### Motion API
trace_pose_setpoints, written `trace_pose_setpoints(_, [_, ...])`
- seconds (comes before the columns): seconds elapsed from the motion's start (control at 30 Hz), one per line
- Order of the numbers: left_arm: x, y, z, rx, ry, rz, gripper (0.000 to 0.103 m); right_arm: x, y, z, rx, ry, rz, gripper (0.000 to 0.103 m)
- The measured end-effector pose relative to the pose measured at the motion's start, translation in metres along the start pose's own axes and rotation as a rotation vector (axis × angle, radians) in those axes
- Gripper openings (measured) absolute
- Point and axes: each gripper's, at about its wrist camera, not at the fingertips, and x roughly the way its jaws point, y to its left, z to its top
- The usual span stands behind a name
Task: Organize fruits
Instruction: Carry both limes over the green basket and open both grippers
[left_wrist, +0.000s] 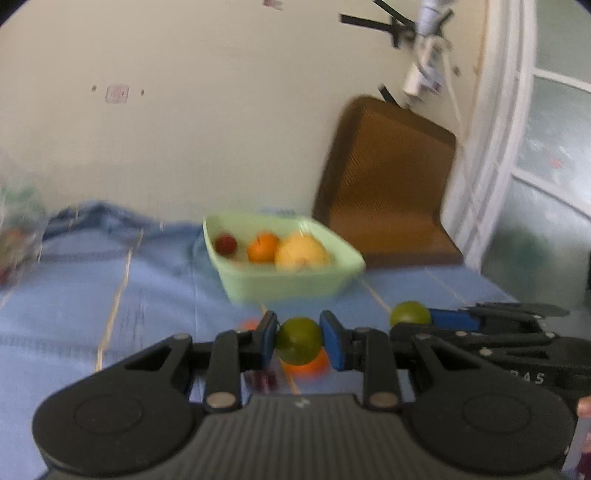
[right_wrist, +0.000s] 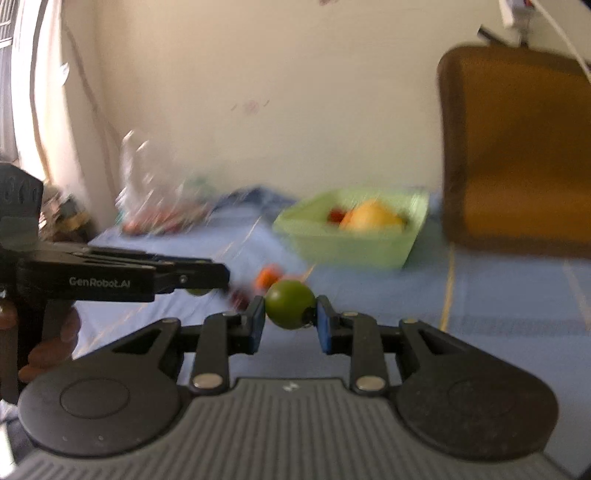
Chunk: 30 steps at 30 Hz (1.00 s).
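Between the blue pads of the left gripper (left_wrist: 298, 341) sits a small round green fruit (left_wrist: 298, 340), clenched and lifted clear of the cloth, while the right gripper (right_wrist: 290, 320) pinches a second green fruit (right_wrist: 290, 303) of its own in the same way; in the left wrist view that second fruit shows at the right gripper's tip, off to the right. Both hands appear to be carrying their loads toward the pale green basket (left_wrist: 280, 286), which stands ahead near the middle of the table and already holds a small red fruit (left_wrist: 225, 244), an orange one (left_wrist: 262, 246) and a larger yellow one (left_wrist: 301, 252). To do this step well, I would keep both grips firm, since round smooth fruit can squirt out of flat pads, bring each gripper above the basket rim before letting go, and release low over a free spot so nothing rolls or knocks the fruit inside. The two grippers travel close together, so going in one after the other seems wise. Some fruit remains on the table: an orange piece (left_wrist: 308, 366) lies just below the left gripper, with something dark red beside it. A light blue cloth (left_wrist: 110, 295) with thin pale stripes covers the surface; a cream wall rises behind it, and a brown chair back (left_wrist: 388, 177) stands behind the basket.
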Motion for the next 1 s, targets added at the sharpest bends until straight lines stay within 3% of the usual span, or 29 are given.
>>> trace_pose_setpoints(0.17, [0.063,0.019,0.047,-0.046,0.031,0.015,0.026,0.041,-0.028,0.041,0.010,-0.061,-0.066,0.032])
trace_pose_setpoints(0.4, [0.124,0.028,0.061,-0.056,0.087,0.040,0.028,0.111,-0.079,0.070,0.060,-0.036,-0.108,0.033])
trace_pose_setpoints(0.5, [0.139,0.027,0.061,-0.046,0.106,0.060,0.042,0.133,-0.090,0.072,0.060,-0.016,-0.107,0.034])
trace_pose_setpoints(0.53, [0.142,0.028,0.061,-0.043,0.106,0.066,0.043,0.136,-0.092,0.070,0.062,-0.015,-0.104,0.037])
trace_pose_setpoints(0.57, [0.143,0.029,0.061,-0.040,0.104,0.072,0.044,0.140,-0.094,0.069,0.070,-0.014,-0.100,0.050])
trace_pose_setpoints(0.6, [0.144,0.030,0.061,-0.042,0.099,0.073,0.046,0.139,-0.096,0.067,0.079,-0.023,-0.101,0.056])
trace_pose_setpoints(0.77, [0.127,0.035,0.063,-0.114,0.053,0.078,0.049,0.120,-0.098,0.063,0.079,-0.106,-0.102,0.056])
trace_pose_setpoints(0.9, [0.072,0.038,0.050,-0.175,-0.029,0.062,0.049,0.106,-0.100,0.063,0.114,-0.141,-0.072,0.056])
trace_pose_setpoints(1.0, [0.025,0.040,0.024,-0.190,-0.055,0.092,0.053,0.092,-0.089,0.065,0.136,-0.146,-0.021,0.056])
